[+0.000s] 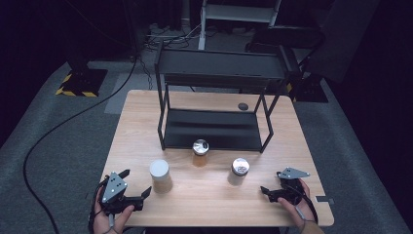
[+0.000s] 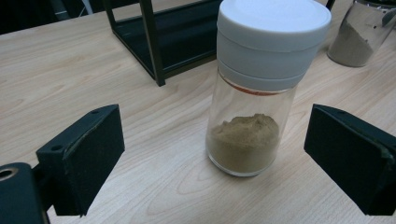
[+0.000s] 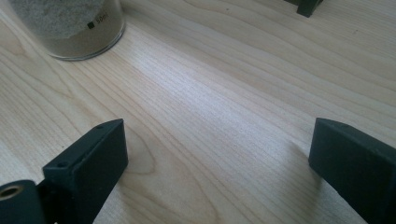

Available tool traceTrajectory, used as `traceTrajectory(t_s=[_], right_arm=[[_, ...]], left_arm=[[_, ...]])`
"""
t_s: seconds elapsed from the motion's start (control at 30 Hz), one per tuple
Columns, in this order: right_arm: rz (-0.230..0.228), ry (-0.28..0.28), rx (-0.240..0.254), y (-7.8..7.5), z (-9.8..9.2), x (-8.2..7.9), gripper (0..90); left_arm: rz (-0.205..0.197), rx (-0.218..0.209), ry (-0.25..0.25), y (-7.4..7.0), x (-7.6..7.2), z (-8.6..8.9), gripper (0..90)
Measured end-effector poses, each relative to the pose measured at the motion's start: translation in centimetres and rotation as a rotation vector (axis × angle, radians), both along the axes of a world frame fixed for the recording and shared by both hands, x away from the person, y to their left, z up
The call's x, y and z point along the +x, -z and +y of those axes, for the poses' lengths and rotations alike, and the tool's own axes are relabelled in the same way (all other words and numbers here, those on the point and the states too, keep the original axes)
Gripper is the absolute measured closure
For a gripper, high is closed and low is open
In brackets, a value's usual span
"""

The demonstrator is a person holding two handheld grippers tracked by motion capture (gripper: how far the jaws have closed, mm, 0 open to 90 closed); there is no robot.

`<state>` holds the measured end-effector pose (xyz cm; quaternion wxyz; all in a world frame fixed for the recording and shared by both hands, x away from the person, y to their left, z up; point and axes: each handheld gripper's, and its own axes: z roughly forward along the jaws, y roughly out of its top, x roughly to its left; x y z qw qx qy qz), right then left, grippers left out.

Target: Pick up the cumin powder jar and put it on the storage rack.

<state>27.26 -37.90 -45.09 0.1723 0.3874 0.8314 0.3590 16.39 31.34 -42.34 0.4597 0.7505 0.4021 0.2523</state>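
White-lid jar [image 2: 254, 93] upright on table [image 1: 214, 204], dead ahead of left gripper [image 1: 134, 183], just short of its spread fingers [image 2: 81, 158]. Right gripper [image 1: 270, 190] farther off, fingers also apart, empty.

Bare wood lay between the left gripper [image 1: 135, 183] and the white-lidded jar [image 1: 159, 175] at its two o'clock. A metal-lidded jar [image 1: 238, 170] stood near the right gripper [image 1: 272, 182] at its ten o'clock. At twelve o'clock the black shelf rack [image 1: 214, 127] blocked the table [image 1: 209, 204], a third jar [image 1: 200, 152] against its front edge.
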Motion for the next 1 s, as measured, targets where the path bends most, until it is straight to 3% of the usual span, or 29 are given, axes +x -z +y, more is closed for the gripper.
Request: traceTrajectory(t_s=[0.6,1.0], right_arm=[[-0.001,0.004,0.001,0.0,0.0,0.0,4.8],[-0.003,0.016,0.002,0.0,0.2,-0.2,5.3]], left_arm=[[0.002,-0.047,0.024,0.4,1.7,-0.1,4.7],[-0.003,-0.048,0.063,0.3,3.1,-0.9,3.5]])
